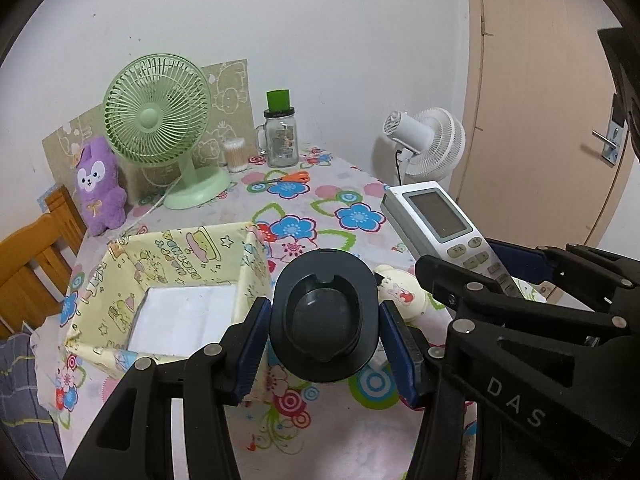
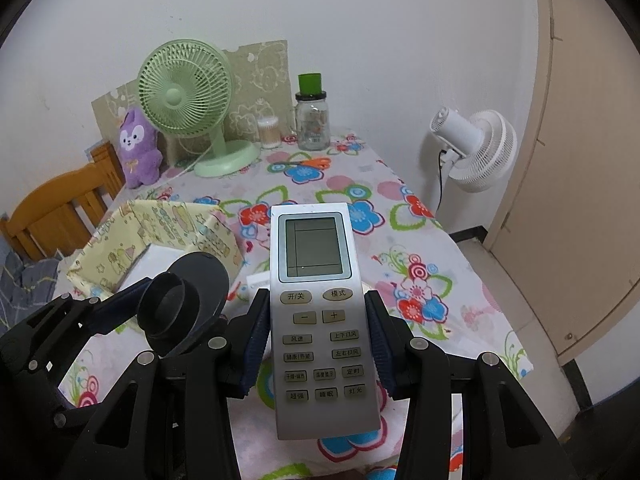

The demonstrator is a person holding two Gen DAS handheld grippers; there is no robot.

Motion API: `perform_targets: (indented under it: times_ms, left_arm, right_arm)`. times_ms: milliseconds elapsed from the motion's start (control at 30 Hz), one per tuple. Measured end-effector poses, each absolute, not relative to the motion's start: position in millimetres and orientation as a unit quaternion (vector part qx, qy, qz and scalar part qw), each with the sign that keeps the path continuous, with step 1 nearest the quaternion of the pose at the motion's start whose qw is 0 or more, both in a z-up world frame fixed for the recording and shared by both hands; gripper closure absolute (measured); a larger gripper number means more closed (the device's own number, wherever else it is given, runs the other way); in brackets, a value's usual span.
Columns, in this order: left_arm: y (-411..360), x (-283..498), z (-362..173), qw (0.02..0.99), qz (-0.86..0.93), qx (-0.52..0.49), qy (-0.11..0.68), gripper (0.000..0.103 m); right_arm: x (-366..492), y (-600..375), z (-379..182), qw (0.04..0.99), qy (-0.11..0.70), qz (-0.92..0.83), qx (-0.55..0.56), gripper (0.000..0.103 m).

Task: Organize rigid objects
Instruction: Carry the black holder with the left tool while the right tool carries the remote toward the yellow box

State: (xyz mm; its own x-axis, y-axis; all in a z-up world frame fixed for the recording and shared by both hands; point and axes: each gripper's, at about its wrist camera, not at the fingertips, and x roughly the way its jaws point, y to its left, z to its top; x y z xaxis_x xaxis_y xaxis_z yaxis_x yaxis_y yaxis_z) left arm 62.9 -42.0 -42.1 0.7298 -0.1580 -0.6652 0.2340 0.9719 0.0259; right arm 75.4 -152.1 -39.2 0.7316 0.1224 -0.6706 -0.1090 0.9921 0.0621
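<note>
Left gripper [image 1: 324, 344] clamps a black holder [image 1: 325, 316]; right gripper [image 2: 316, 340] clamps a remote [image 2: 320, 320]; the yellow box [image 1: 120, 264] by the table's left edge holds white paper [image 1: 180, 316].

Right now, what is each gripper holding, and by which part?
Left gripper: the black oval holder, clamped across its two sides. Right gripper: the remote control, clamped by its long edges at the button section.

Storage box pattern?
Pale yellow with cartoon characters and stars; the box shows best in the left wrist view.
</note>
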Motion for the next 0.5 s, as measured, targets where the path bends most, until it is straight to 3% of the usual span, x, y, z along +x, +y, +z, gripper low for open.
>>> perform_targets:
  times_ms: [500]
  left_arm:
    - [-14.2, 84.4, -36.2, 0.924, -0.107, 0.040, 0.365, 0.046]
  right_arm:
    - [93.8, -117.5, -27.4, 0.927, 0.369, 0.067, 0.016, 0.054]
